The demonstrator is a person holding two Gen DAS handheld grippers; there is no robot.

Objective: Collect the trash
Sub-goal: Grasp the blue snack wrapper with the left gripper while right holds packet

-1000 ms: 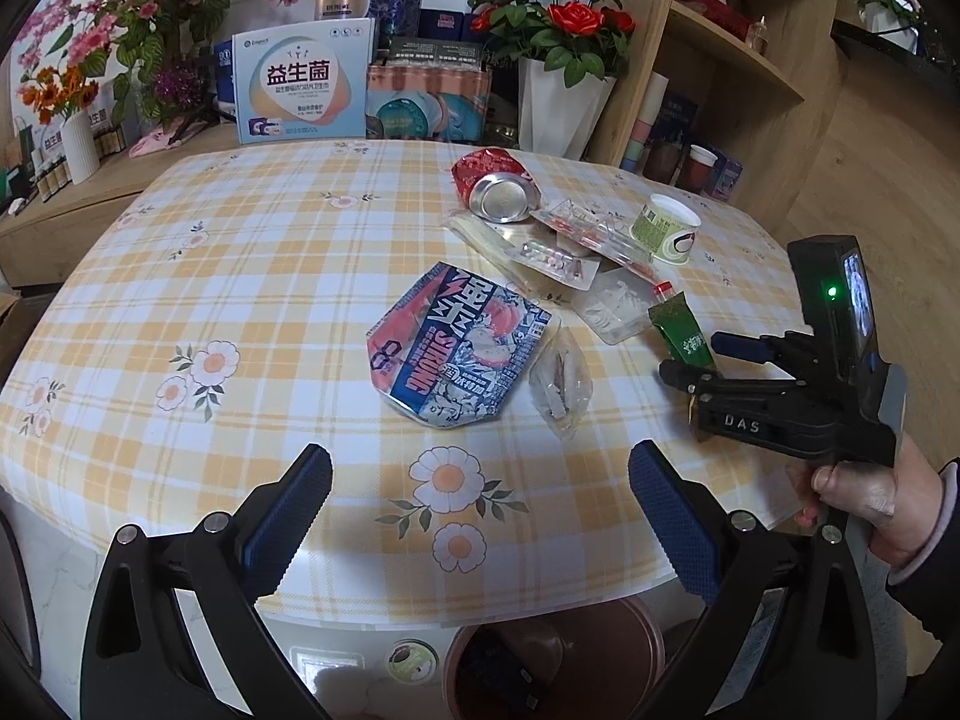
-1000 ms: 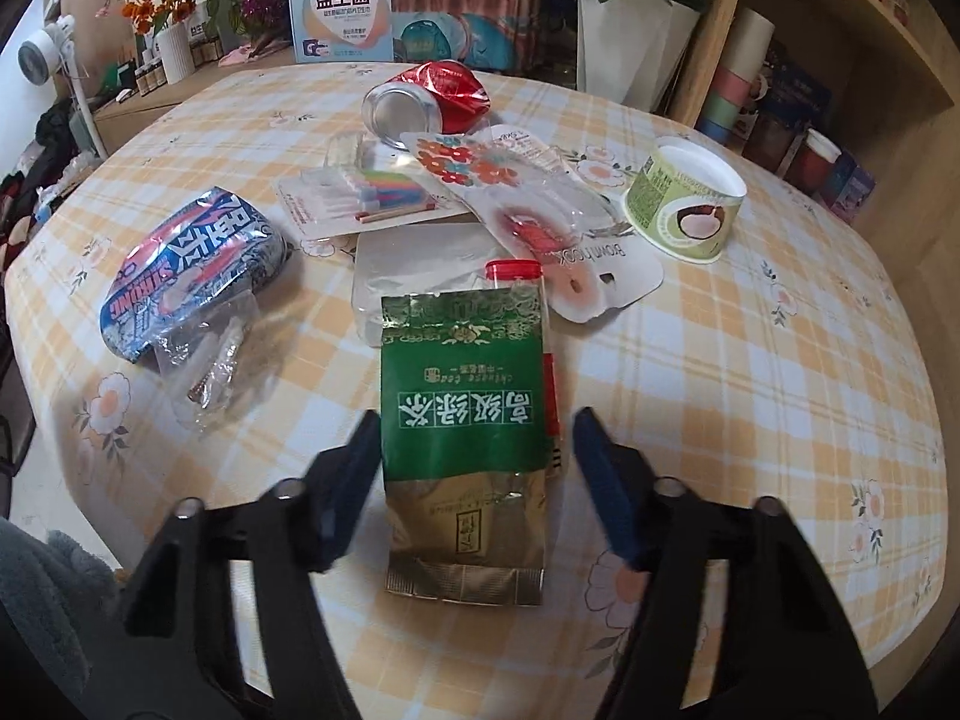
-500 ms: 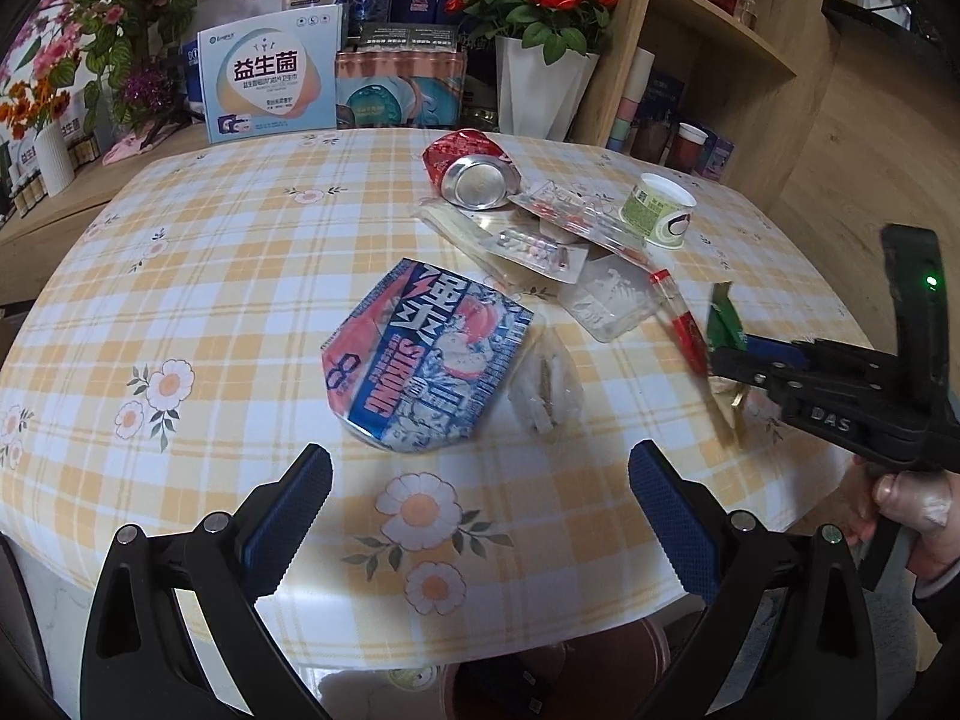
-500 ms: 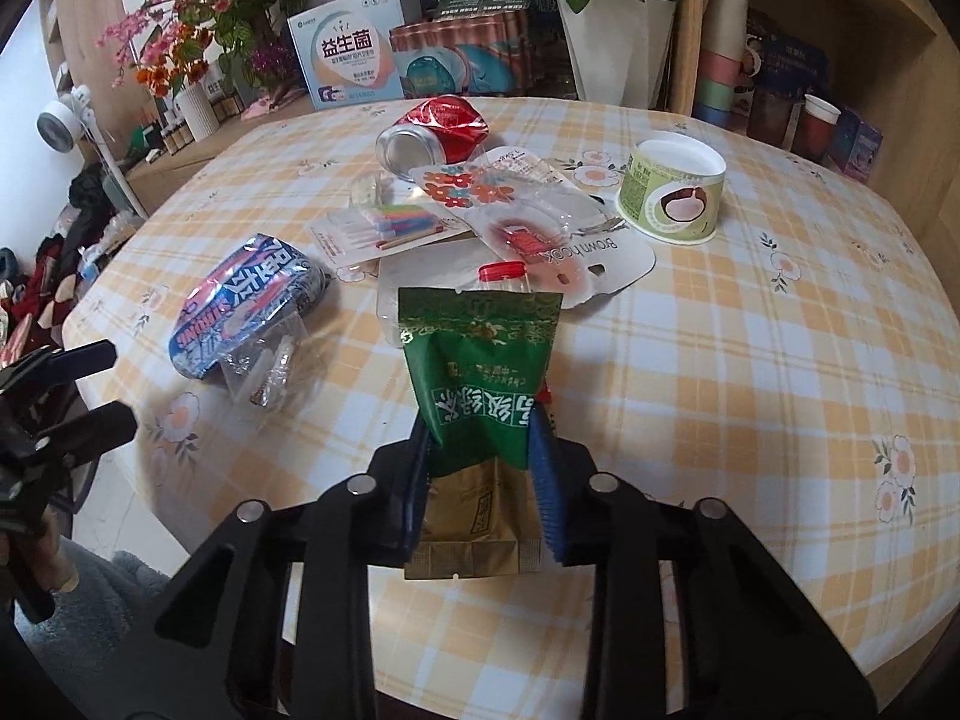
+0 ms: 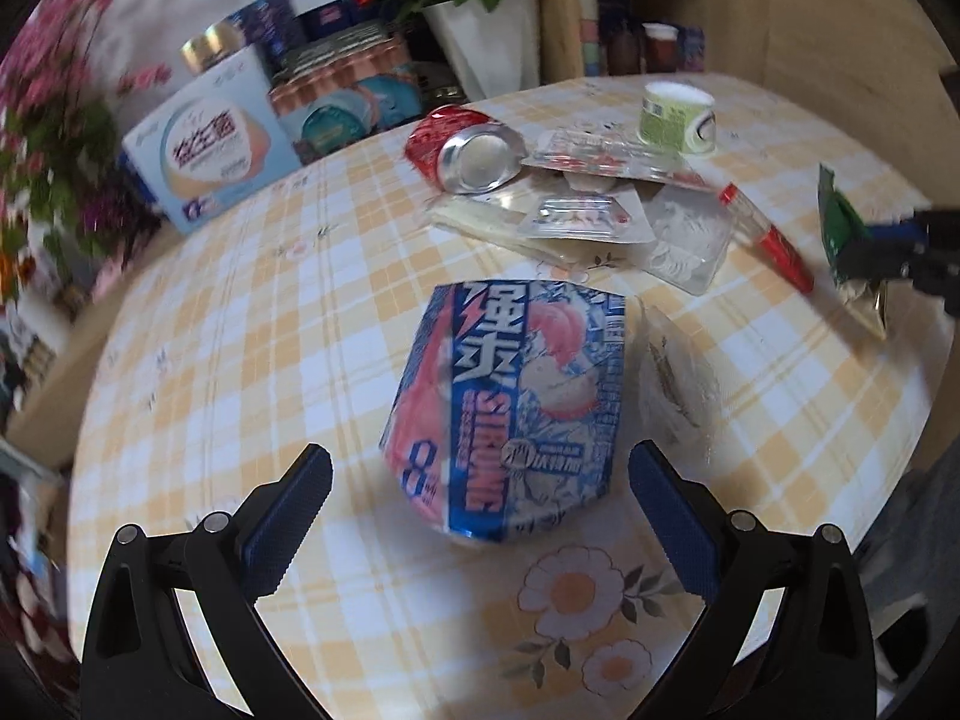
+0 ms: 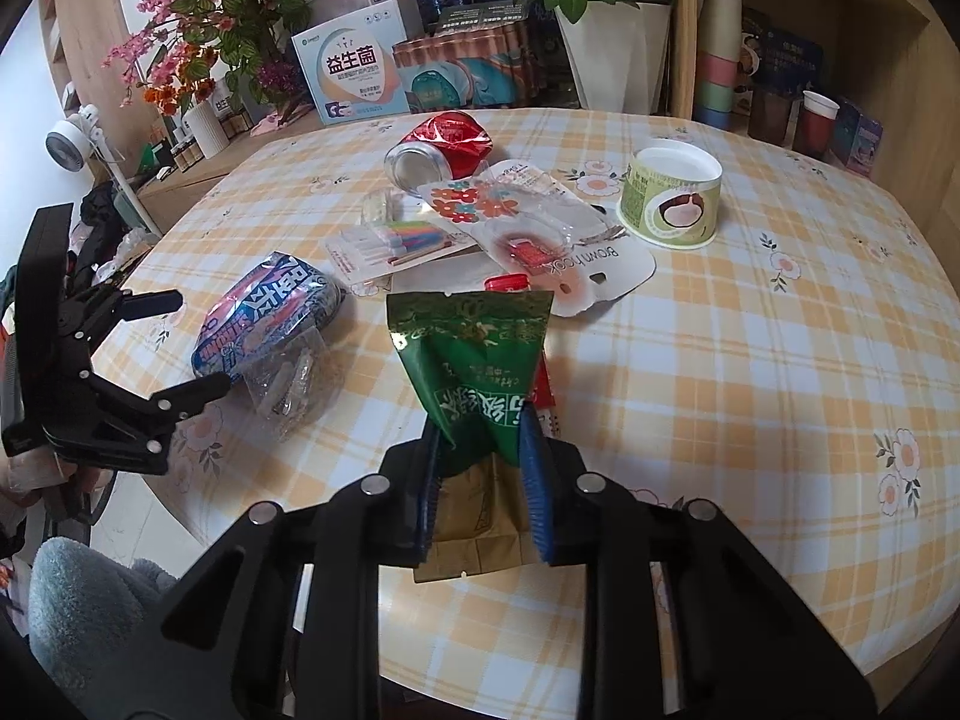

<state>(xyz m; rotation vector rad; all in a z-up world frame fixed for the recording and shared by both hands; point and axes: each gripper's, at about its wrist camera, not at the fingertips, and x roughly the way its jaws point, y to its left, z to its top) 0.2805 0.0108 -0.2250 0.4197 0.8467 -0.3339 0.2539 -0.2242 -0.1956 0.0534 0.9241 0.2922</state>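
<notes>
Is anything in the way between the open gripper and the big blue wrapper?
Nothing visible. The left gripper is open, with the blue snack bag right ahead between its fingers. A clear plastic wrapper lies beside the bag on its right, not in front.

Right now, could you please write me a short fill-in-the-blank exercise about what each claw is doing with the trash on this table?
1. The right claw is shut on the ____ tea packet.
2. The left claw is ____, with the blue snack bag ahead of its fingers.
3. The crushed red can lies on its ____.

Missing words: green; open; side
</notes>
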